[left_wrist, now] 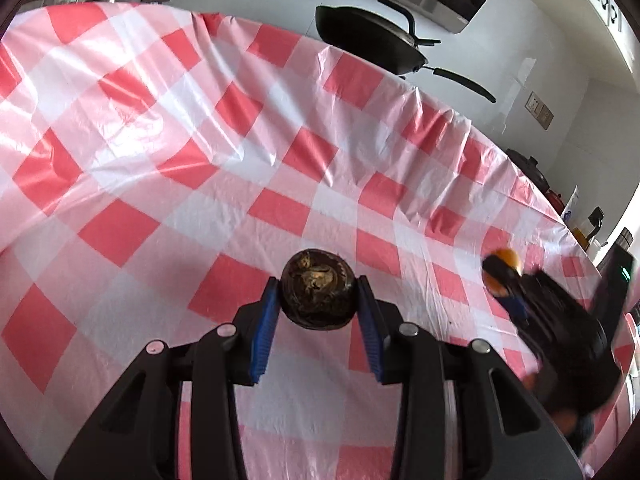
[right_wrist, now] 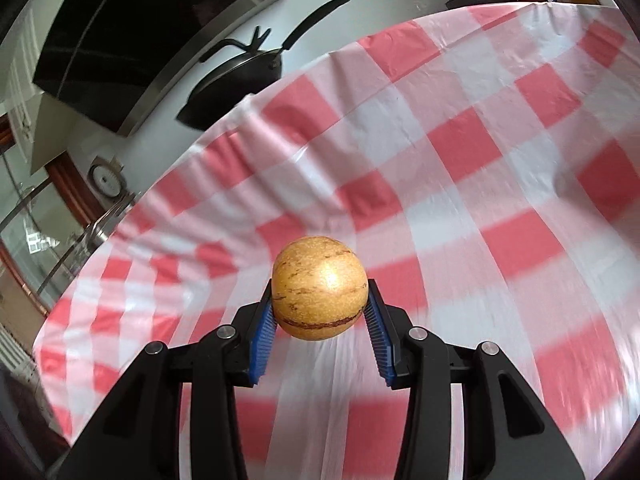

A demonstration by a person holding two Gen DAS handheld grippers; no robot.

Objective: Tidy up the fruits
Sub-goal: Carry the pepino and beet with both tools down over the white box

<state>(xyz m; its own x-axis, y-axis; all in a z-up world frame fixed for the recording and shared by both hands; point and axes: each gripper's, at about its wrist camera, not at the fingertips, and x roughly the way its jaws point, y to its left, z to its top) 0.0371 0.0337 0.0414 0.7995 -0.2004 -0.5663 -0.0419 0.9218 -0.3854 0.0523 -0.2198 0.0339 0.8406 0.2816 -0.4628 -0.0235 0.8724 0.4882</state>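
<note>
1. Nearest us in the left wrist view: the left gripper (left_wrist: pixel 318 294), bottom centre of frame, black arms with blue pads (left_wrist: pixel 265 332), closed tight on a dark brown fruit (left_wrist: pixel 318 294). Round, mottled skin, pads pressing both sides.
2. We see that fruit lifted clear above the checked tablecloth (left_wrist: pixel 160 140), red and white, filling most of the frame.
3. Right wrist view, bottom centre: the right gripper (right_wrist: pixel 320 298) pinches a yellow fruit (right_wrist: pixel 320 288), round, with brown streaks. Blue pads touch it left and right, jaws nearly closed around it.
4. The same right gripper shows at right of the left wrist view, blurred, with the orange-yellow fruit at its tip. We can't tell details there.
5. Cloth under the yellow fruit is motion-blurred.
6. Background, upper part of both frames: a black pan (left_wrist: pixel 368 40) with a long handle against a white wall, past the cloth's far edge.
7. A dark range hood (right_wrist: pixel 132 28) sits upper left in the right wrist view.
</note>
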